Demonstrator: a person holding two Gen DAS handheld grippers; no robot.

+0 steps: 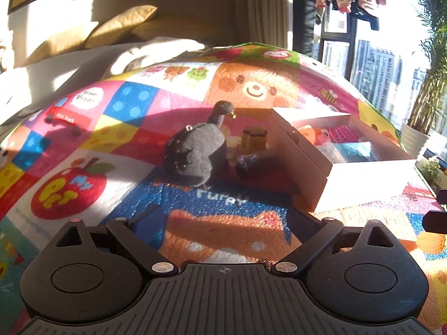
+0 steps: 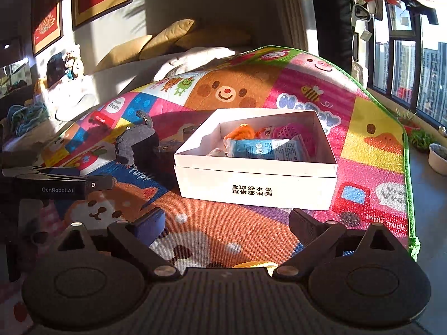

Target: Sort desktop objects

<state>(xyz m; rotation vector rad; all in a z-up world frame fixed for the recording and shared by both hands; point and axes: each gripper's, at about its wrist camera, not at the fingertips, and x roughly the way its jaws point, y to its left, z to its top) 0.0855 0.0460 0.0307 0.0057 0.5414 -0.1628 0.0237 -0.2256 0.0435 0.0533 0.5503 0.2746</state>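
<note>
A black plush toy (image 1: 195, 156) lies on the colourful play mat (image 1: 83, 139), ahead of my left gripper (image 1: 223, 215). The left gripper is open with only mat between its fingers. Beside the plush stand a small amber jar (image 1: 254, 138) and a dark tube (image 1: 251, 162). An open white box (image 2: 257, 184) sits ahead of my right gripper (image 2: 227, 220), which is open and empty. In the box lie a blue packet (image 2: 265, 149), an orange toy (image 2: 241, 132) and a pink mesh ball (image 2: 293, 132). The plush (image 2: 137, 139) is left of the box.
A yellow object (image 2: 257, 265) lies on the mat just under the right gripper's body. A sofa with cushions (image 2: 167, 39) stands behind the mat. A white bowl (image 2: 438, 157) and potted plants (image 1: 424, 106) stand by the window, off the mat's right edge.
</note>
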